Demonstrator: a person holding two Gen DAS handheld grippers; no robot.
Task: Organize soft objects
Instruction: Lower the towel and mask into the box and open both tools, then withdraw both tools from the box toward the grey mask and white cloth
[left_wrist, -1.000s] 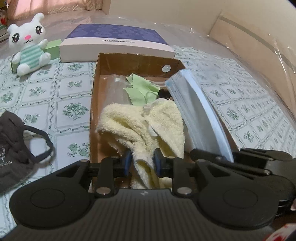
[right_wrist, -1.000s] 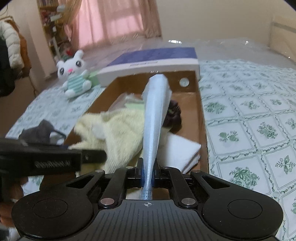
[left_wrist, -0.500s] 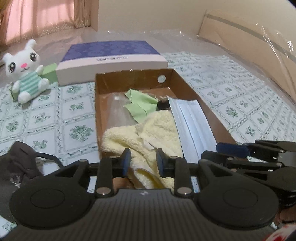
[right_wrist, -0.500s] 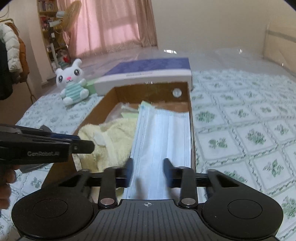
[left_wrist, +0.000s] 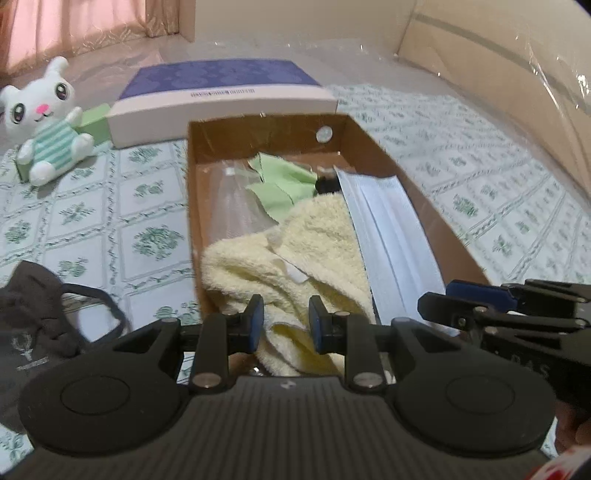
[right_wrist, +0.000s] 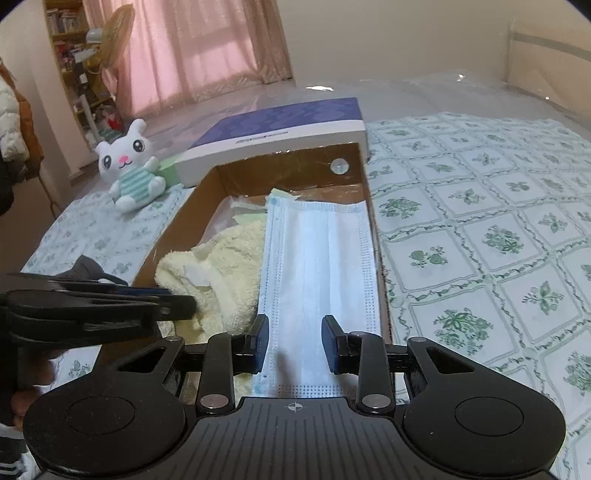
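Observation:
A brown cardboard box (left_wrist: 194, 192) (right_wrist: 371, 192) lies on the bed. In it are a pale yellow towel (left_wrist: 295, 251) (right_wrist: 218, 262), a light blue face mask (left_wrist: 388, 236) (right_wrist: 317, 258) flat along its right side, green cloths (left_wrist: 284, 181) and a clear plastic piece. My left gripper (left_wrist: 286, 325) is open just above the towel's near end. My right gripper (right_wrist: 294, 343) is open over the mask's near end. A dark grey cloth mask (left_wrist: 33, 317) lies on the bed left of the box. A white plush bunny (left_wrist: 44, 122) (right_wrist: 131, 166) sits at the far left.
A flat purple-and-white box (left_wrist: 221, 92) (right_wrist: 280, 140) lies behind the cardboard box, with a green block (left_wrist: 92, 122) beside the bunny. The bedsheet (right_wrist: 480, 240) has a green floral pattern. A plastic-wrapped headboard (left_wrist: 498, 85) runs along the right. Curtains and shelves stand far back.
My right gripper let go of the blue mask, which now lies flat in the box. My left gripper let go of the towel. Both grippers have drawn back and up.

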